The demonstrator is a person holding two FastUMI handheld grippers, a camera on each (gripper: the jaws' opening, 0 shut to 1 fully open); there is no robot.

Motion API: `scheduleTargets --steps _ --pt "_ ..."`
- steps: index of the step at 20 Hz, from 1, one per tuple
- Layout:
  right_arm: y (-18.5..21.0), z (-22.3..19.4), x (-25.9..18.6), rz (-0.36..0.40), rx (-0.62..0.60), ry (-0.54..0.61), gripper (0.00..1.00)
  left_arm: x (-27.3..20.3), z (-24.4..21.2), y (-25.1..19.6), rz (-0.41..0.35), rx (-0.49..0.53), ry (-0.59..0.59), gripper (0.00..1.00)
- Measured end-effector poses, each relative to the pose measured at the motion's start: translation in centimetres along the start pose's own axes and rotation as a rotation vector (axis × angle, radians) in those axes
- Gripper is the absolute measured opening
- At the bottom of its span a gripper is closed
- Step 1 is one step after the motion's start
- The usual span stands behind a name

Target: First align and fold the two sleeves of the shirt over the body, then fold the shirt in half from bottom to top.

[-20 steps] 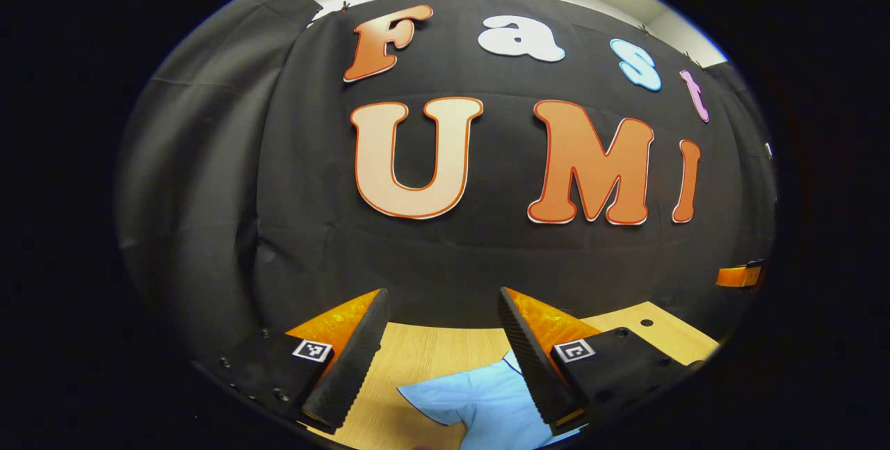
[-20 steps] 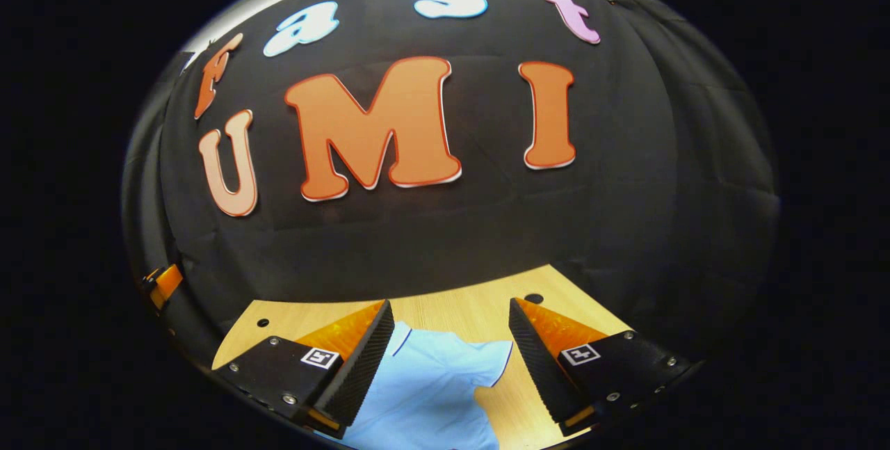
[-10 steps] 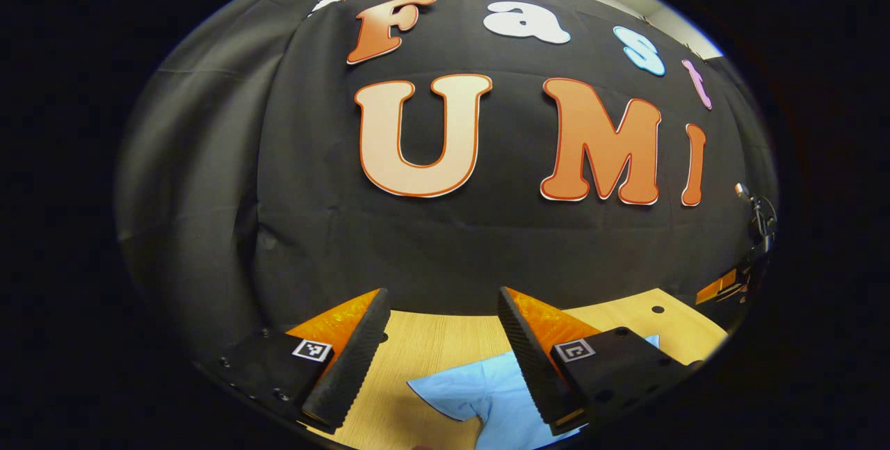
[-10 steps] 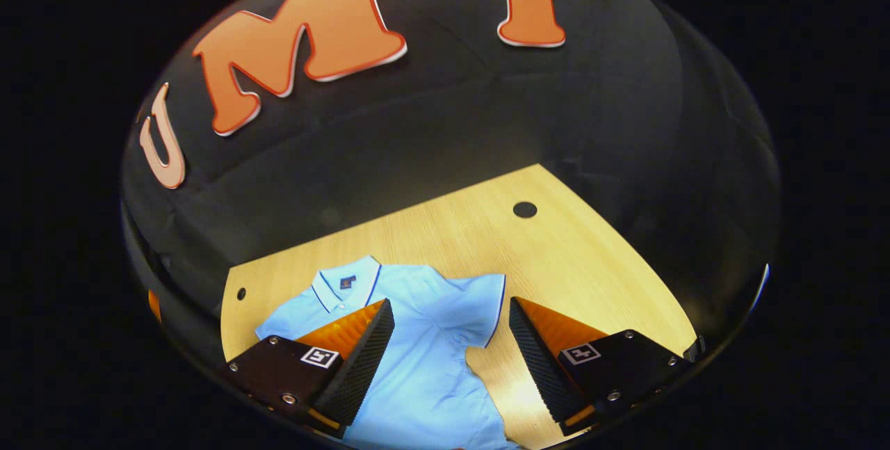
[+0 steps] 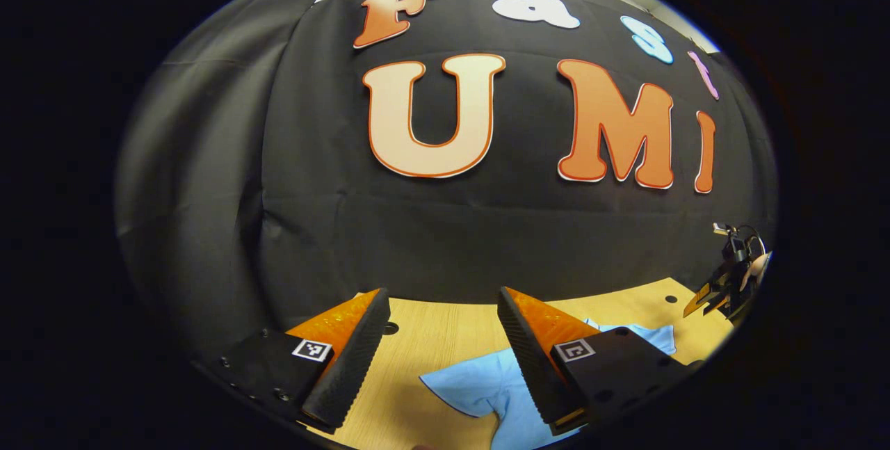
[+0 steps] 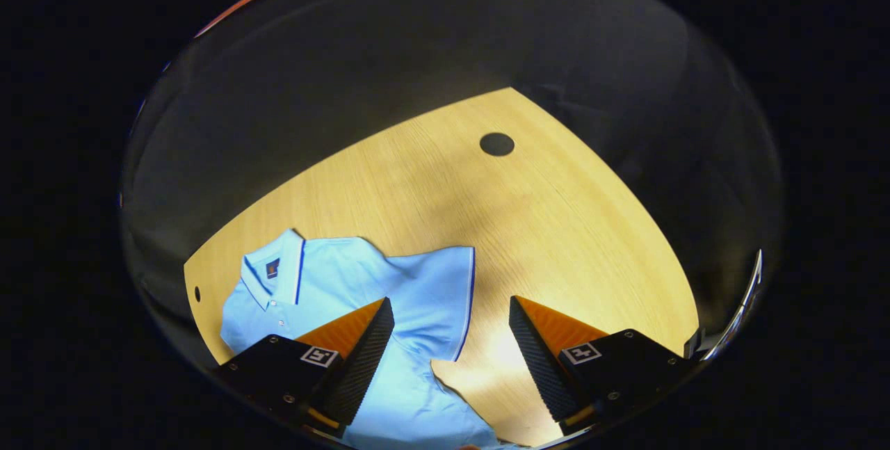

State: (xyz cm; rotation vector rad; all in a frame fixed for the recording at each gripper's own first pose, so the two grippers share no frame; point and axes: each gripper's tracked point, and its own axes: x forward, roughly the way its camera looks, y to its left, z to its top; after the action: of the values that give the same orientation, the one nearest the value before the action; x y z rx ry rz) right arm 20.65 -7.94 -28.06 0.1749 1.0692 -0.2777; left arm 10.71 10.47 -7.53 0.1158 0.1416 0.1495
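In the right gripper view, the right gripper has been tipped downward since a second ago, so that far more of the wooden surface is seen. The light blue shirt is laid flat on it, collar at the left, one short sleeve spread out between the fingers, which are held wide apart and grip nothing. In the left gripper view, the left gripper has been lowered slightly; its fingers are likewise spread over the other sleeve. The other gripper is seen at the far right, nearer the surface than before.
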Motion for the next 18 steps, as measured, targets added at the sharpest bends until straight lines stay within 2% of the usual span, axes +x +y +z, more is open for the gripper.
scheduleTargets --steps 5,11,18 --pt "-1.7 -1.0 4.2 -0.069 -0.006 0.093 1.0 0.7 -1.5 0.6 0.016 0.007 0.035 1.0" --pt "-1.3 -2.1 6.2 -0.083 -0.009 0.16 0.99 1.0 -2.6 0.6 0.023 0.016 0.06 1.0" --pt "-1.2 -2.6 7.2 -0.085 -0.017 0.181 0.84 0.2 -3.1 1.3 0.04 0.026 0.072 1.0"
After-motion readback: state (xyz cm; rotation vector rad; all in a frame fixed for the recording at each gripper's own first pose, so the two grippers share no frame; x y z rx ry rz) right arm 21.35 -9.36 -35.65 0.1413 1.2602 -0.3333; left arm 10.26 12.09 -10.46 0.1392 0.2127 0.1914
